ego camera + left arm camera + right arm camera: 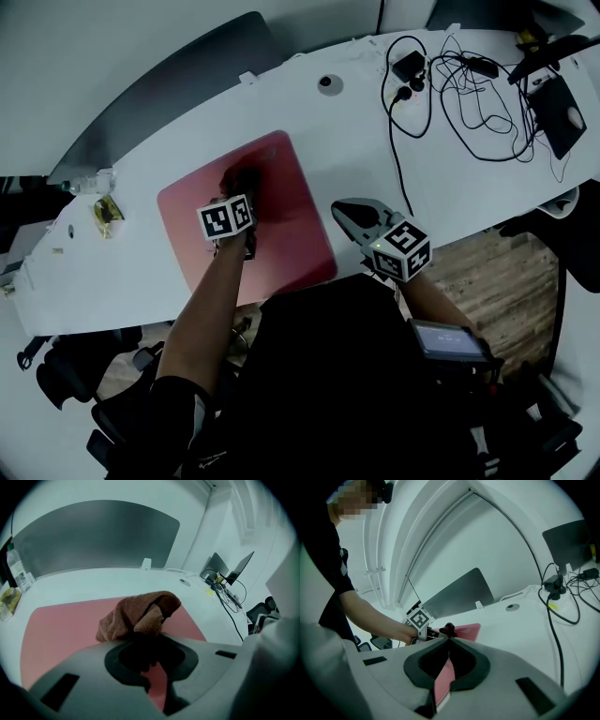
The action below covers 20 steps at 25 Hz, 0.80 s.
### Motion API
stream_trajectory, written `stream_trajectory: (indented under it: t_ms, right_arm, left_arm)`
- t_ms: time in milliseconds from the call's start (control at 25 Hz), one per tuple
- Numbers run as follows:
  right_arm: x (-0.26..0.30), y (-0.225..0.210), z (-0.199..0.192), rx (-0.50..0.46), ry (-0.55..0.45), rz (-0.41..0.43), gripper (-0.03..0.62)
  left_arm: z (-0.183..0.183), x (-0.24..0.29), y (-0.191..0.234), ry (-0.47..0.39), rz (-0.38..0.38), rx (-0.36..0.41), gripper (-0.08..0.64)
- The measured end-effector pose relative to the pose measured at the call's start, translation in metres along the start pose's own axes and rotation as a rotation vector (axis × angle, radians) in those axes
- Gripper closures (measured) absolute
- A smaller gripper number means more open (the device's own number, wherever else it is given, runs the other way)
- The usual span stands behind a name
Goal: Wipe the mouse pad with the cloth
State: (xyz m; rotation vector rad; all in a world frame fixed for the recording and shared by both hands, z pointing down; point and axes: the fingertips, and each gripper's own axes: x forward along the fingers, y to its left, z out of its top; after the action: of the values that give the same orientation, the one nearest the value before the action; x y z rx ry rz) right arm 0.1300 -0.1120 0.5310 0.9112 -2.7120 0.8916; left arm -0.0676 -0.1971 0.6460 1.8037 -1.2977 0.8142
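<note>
Left gripper (149, 644) clamps bunched brown terry cloth (140, 613) on smooth red mouse pad (61, 630), centre frame; right gripper (449, 639) closed, empty.

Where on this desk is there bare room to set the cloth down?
Bare desk between the mouse pad and the cables, near the grommet; also the near edge left of the pad. The cable corner is crowded.

The grey, black-lined left gripper (242, 185) and right gripper (341, 208) each bore a white cube (227, 218) of black square markers, at six and four o'clock from their tips. The person wore a black short-sleeved top (337, 375).
</note>
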Motion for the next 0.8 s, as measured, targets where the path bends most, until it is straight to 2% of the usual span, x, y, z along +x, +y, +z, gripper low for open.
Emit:
stream_trajectory:
  t_ms: [480, 800]
  right_arm:
    - [0.005, -0.013, 0.001, 0.021, 0.001, 0.016, 0.566]
    - [0.004, -0.019, -0.001, 0.032, 0.001, 0.010, 0.566]
  left_arm:
    - [0.012, 0.021, -0.047, 0.017, -0.065, 0.040, 0.502]
    - [0.023, 0.031, -0.084, 0.024, -0.143, 0.014, 0.502]
